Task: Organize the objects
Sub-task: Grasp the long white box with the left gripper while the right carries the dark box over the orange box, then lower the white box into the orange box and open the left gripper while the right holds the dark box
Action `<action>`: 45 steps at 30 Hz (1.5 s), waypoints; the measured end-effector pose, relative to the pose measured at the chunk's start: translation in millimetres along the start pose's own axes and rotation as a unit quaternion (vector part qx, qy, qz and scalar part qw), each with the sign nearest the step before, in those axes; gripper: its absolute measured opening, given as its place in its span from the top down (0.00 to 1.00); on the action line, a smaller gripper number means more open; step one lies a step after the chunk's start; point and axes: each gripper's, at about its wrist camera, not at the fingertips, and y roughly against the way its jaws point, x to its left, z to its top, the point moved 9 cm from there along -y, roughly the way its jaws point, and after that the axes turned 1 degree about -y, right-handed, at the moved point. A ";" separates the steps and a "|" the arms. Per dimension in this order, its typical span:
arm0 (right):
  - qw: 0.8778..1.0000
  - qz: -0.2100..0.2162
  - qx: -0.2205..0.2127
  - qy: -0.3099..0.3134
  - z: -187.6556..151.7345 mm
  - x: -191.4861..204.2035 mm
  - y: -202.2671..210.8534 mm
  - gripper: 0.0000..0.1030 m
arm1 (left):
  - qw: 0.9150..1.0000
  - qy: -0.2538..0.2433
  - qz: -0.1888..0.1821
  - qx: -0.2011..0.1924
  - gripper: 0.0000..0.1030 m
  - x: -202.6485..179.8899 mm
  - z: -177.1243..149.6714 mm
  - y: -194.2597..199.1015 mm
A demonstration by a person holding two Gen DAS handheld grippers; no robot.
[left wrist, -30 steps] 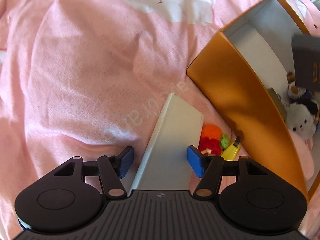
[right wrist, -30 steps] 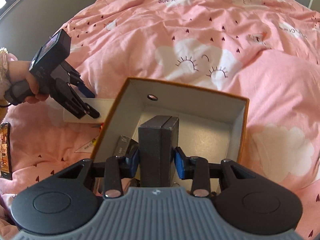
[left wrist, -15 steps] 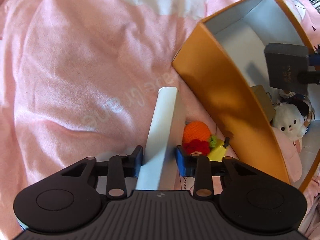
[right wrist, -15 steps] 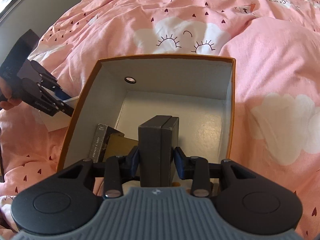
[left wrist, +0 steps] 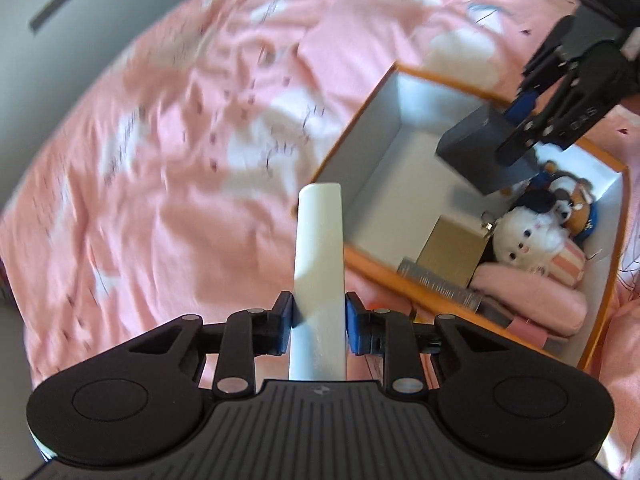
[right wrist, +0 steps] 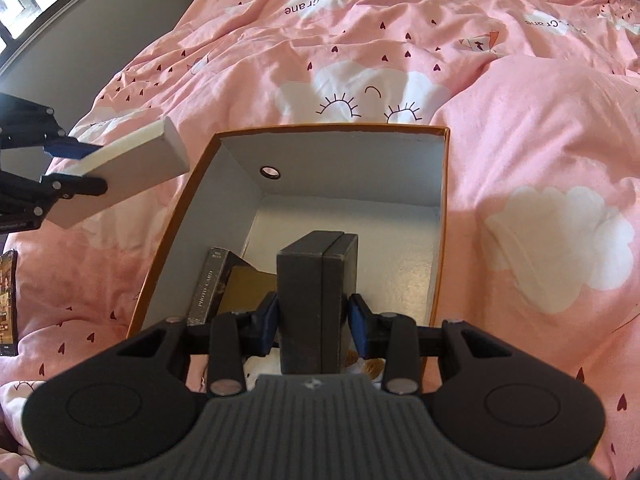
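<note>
Lifted off the bedspread [right wrist: 520, 128], your left gripper [left wrist: 318, 322] has just clenched the white box [left wrist: 320, 264]; only its view shows plush toys [left wrist: 532, 236] in the orange box [left wrist: 420, 288], where your right gripper [right wrist: 312, 320] grasps the dark case [right wrist: 316, 276].

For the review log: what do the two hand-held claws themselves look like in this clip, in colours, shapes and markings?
Both match. The left claw and right claw each have a black body with two round discs at the sides, a ribbed grey central plate bearing a small round emblem, black linkage bars with silver rivets, and blue pads on the fingers. Faint, unreadable lettering shows on the right claw's linkage in the left wrist view. No cables or sleeves are visible.
</note>
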 end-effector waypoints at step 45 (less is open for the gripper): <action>0.998 -0.016 0.060 0.003 11.9 -24.5 -38.1 0.62 | 0.974 -0.218 -0.047 0.029 0.56 -79.7 62.8 -167.2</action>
